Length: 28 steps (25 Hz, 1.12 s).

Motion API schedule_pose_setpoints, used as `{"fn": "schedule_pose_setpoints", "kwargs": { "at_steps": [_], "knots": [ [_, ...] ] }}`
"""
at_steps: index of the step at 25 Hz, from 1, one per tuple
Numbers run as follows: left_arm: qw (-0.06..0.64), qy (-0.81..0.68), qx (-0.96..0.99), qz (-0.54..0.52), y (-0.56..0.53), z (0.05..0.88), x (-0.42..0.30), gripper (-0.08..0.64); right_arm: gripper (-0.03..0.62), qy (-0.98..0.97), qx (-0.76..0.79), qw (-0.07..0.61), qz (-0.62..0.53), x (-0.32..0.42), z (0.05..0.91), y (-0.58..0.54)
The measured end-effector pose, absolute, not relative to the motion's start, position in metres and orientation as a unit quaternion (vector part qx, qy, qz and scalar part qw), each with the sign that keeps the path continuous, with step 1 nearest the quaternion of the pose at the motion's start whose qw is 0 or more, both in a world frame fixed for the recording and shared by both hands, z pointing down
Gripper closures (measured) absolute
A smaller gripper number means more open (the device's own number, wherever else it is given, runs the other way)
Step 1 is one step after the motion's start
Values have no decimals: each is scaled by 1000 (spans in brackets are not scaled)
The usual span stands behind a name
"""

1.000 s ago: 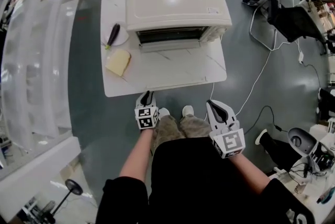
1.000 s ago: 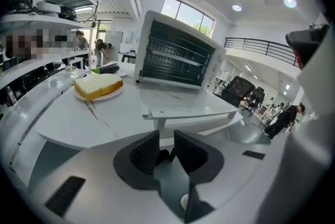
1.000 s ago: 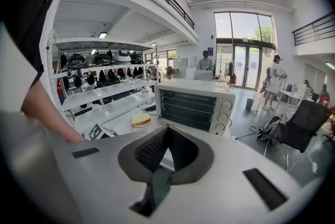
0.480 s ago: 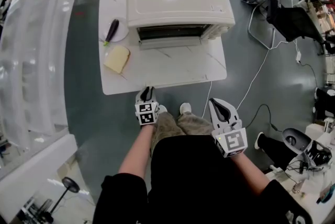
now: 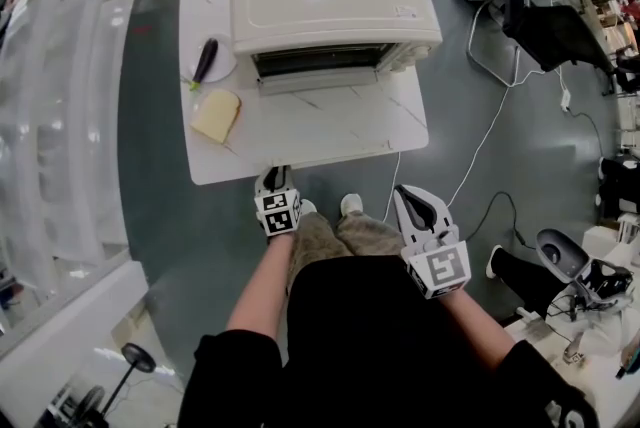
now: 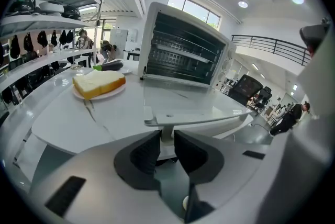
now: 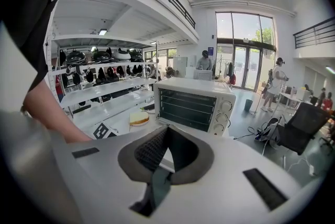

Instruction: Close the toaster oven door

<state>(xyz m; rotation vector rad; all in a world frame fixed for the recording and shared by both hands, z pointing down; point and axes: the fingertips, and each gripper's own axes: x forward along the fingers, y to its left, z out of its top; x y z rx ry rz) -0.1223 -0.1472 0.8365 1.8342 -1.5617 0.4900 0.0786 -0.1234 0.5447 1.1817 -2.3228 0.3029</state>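
Note:
A white toaster oven stands at the back of a small white table. Its glass door hangs open, lying flat out toward me, and the racks inside show. In the head view the door's frame is a pale strip under the oven's front. My left gripper is at the table's front edge, in line with the door. Its jaws stand a narrow gap apart and hold nothing. My right gripper hangs lower, off the table's front right, and its fingertips meet on nothing.
A slice of bread lies on the table's left side. Behind it is a plate with a dark eggplant. White shelving runs along the left. Cables and a black chair are on the floor to the right.
The table and oven have drifted slightly left in the head view. Both grippers stay in front of the table's near edge, and their jaws look unchanged.

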Motion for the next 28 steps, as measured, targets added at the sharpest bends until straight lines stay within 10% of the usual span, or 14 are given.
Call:
{"fn": "schedule_pose_setpoints", "kwargs": {
  "at_steps": [28],
  "knots": [
    [371,-569,707,198,-142,828,-121,482,571,-856,457,216,108,76,529,-124]
  ]
}}
